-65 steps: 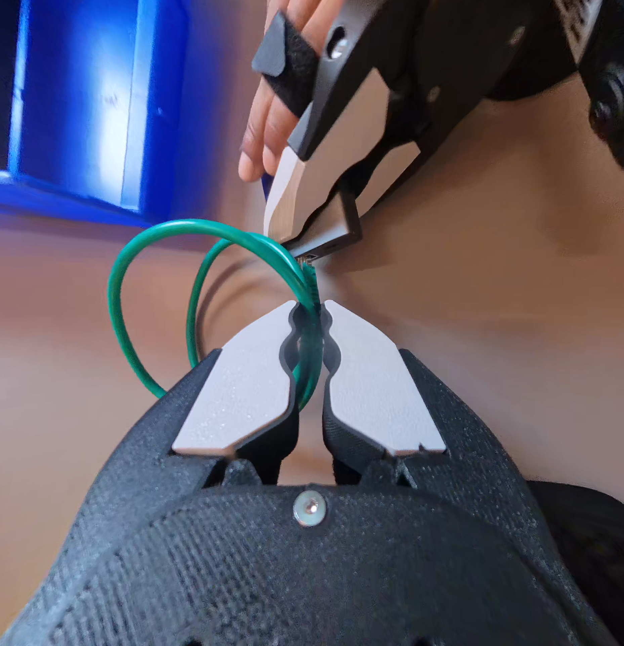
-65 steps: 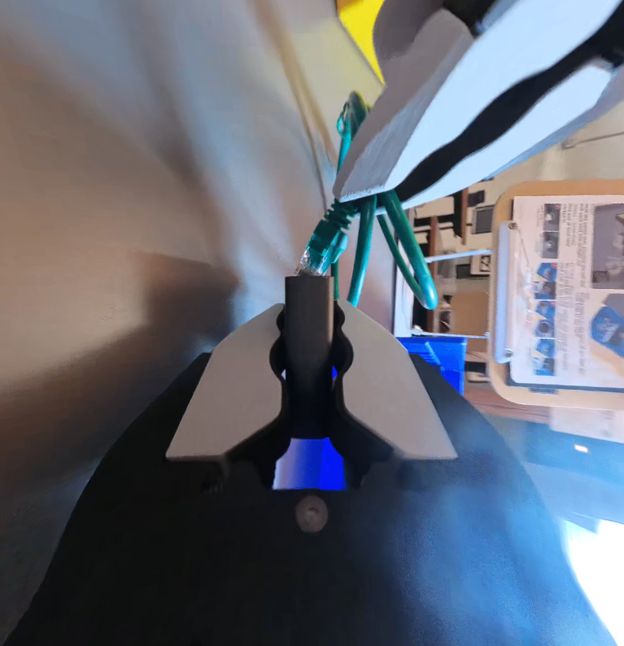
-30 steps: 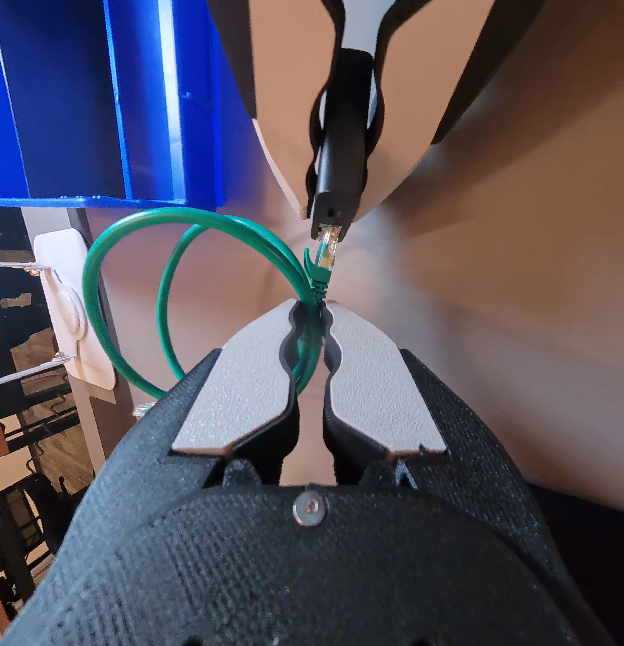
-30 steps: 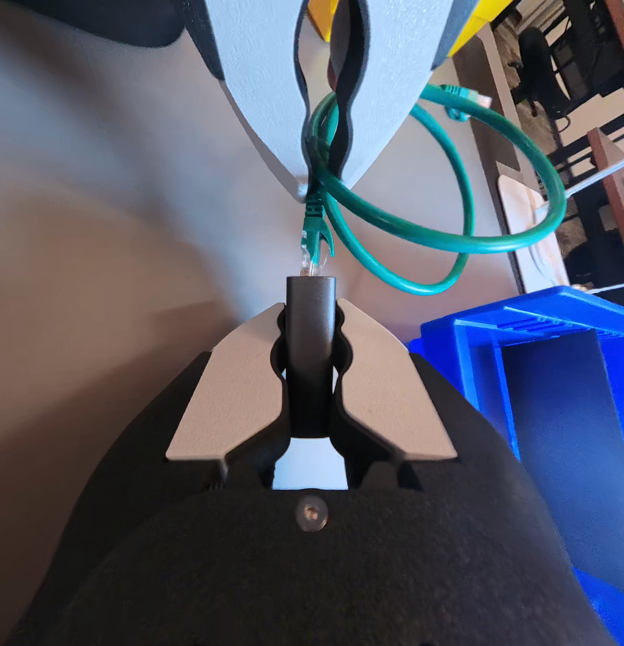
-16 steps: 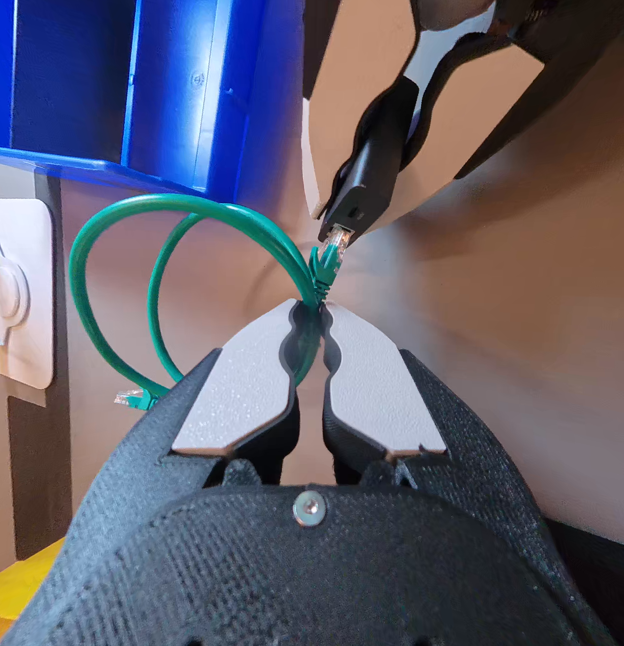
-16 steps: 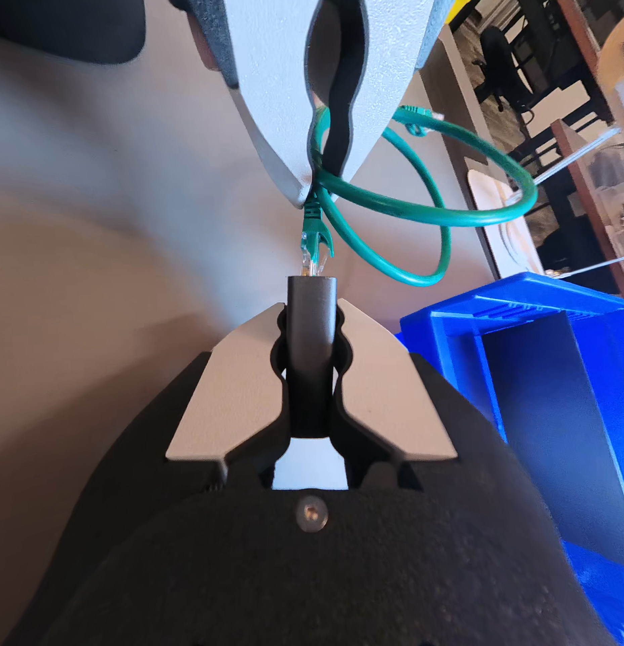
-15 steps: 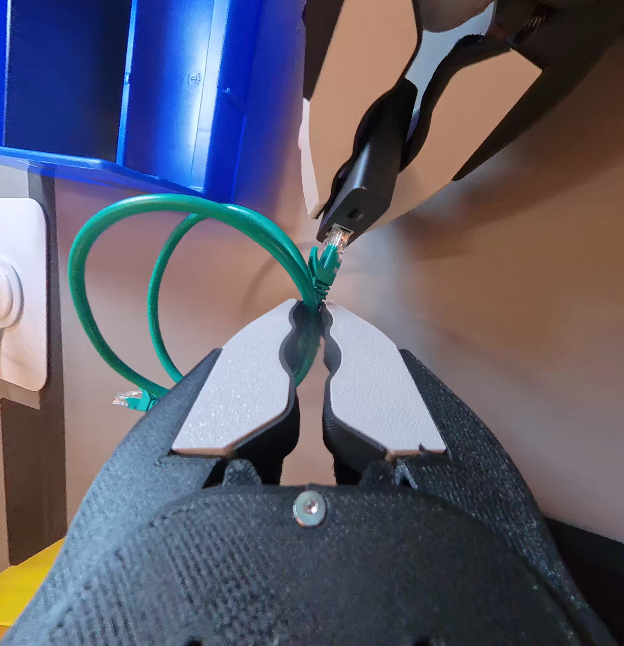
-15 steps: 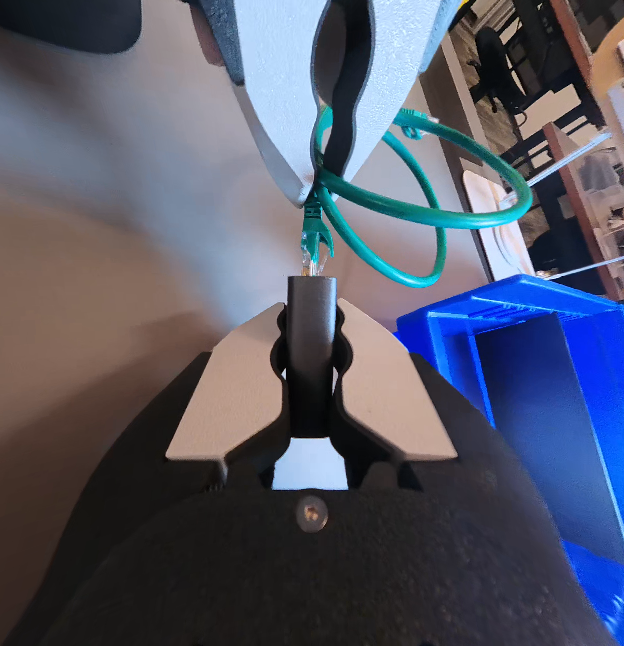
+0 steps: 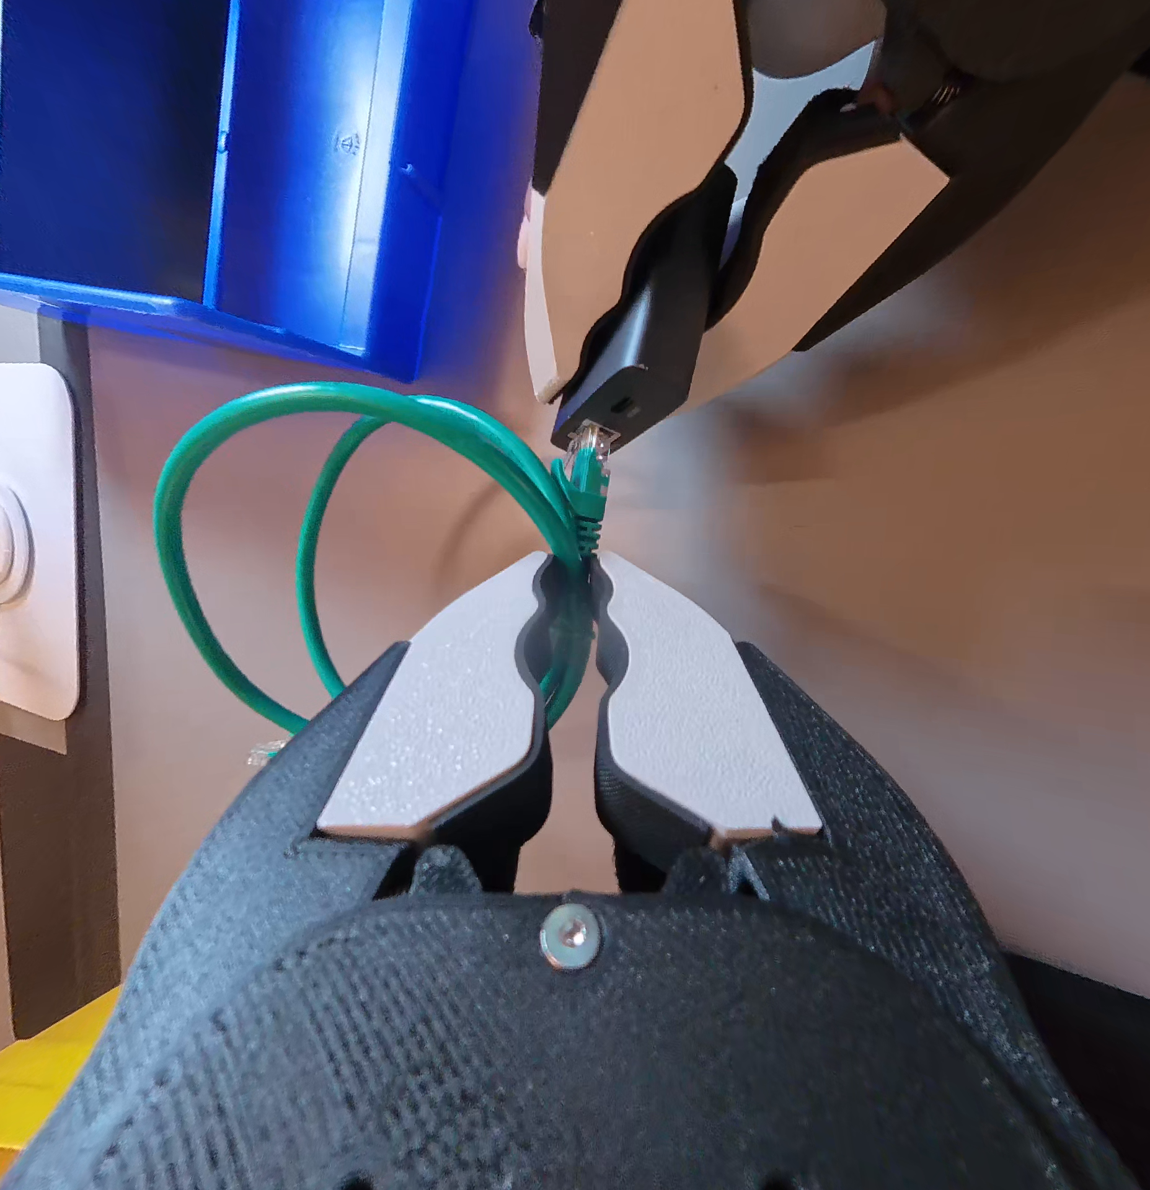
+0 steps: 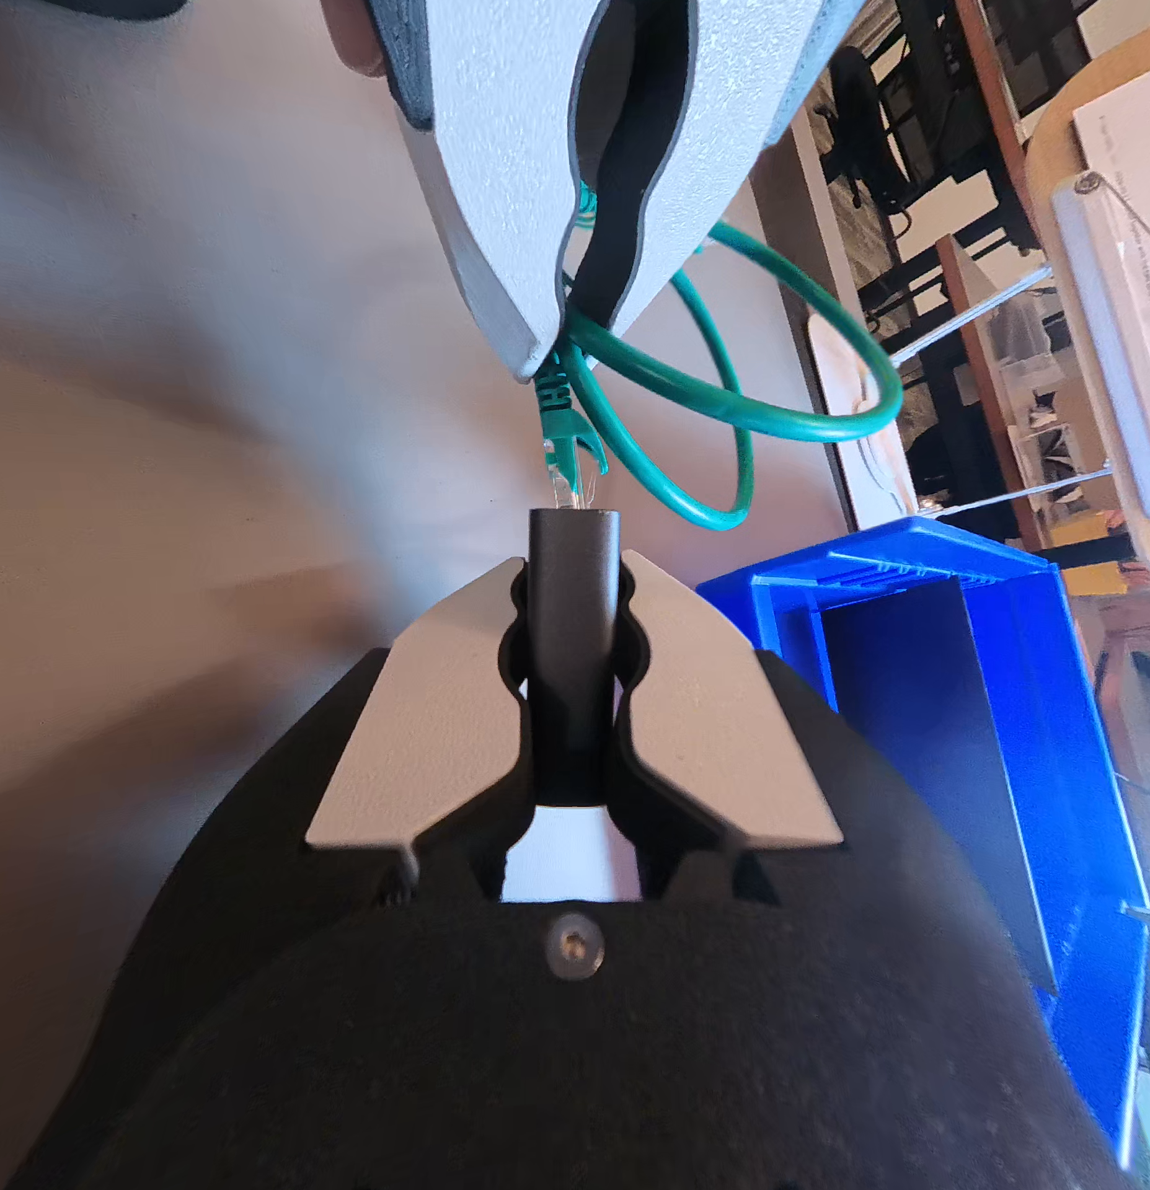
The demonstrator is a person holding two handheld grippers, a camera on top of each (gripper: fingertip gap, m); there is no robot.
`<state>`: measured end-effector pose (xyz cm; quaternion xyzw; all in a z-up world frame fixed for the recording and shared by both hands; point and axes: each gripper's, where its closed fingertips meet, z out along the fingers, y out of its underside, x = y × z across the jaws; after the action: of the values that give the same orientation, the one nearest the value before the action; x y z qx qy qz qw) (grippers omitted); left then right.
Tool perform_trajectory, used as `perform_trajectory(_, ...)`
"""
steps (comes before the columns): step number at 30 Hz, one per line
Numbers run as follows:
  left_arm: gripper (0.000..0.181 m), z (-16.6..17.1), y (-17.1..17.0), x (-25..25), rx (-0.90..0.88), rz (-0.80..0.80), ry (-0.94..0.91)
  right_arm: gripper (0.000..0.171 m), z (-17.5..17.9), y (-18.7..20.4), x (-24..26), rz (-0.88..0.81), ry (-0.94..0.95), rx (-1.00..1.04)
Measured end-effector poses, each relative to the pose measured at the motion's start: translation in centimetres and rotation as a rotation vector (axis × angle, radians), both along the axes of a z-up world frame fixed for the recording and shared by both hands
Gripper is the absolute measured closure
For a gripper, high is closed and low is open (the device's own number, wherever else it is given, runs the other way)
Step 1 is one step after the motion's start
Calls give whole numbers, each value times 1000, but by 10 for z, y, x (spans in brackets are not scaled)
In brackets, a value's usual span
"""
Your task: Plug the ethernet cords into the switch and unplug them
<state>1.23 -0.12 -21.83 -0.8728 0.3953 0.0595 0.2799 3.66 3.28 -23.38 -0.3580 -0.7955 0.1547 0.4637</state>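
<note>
My left gripper point(image 9: 571, 561) is shut on a green ethernet cord point(image 9: 237, 451) just behind its plug point(image 9: 588, 473). The cord loops out to the left. Its clear plug tip sits at the port of a small dark grey switch point(image 9: 649, 348), which my right gripper point(image 10: 572, 566) is shut on. In the right wrist view the switch point(image 10: 572, 592) stands upright between my fingers and the plug point(image 10: 562, 444) meets its top end at a slight tilt. The left gripper point(image 10: 549, 364) comes in from above there with the cord point(image 10: 752, 412) looping to the right.
A blue plastic bin point(image 9: 173, 161) stands at the upper left of the left wrist view and at the right of the right wrist view point(image 10: 946, 676). A white pad point(image 9: 24, 534) lies at the tan table's edge. A yellow object point(image 9: 37, 1056) shows at lower left. Furniture lies beyond the table. Left tips to right tips: about 5 cm.
Both grippers have turned while staying together. The switch now leans more to the right in the left wrist view. The plug tip stays at the switch's port, now more tilted.
</note>
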Motion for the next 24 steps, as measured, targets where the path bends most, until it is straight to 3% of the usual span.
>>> perform_trajectory(14, 173, -4, -5, 14, 38, -172, 50, 149, -8, -13, 6, 101, -32, -3)
perform_trajectory(20, 156, 47, -6, 0, 209, -169, -72, 149, 14, -3, -1, 40, 36, -64)
perform_trajectory(24, 148, 51, -10, 19, 268, -255, -117, 149, 8, -9, 0, 39, 12, -79)
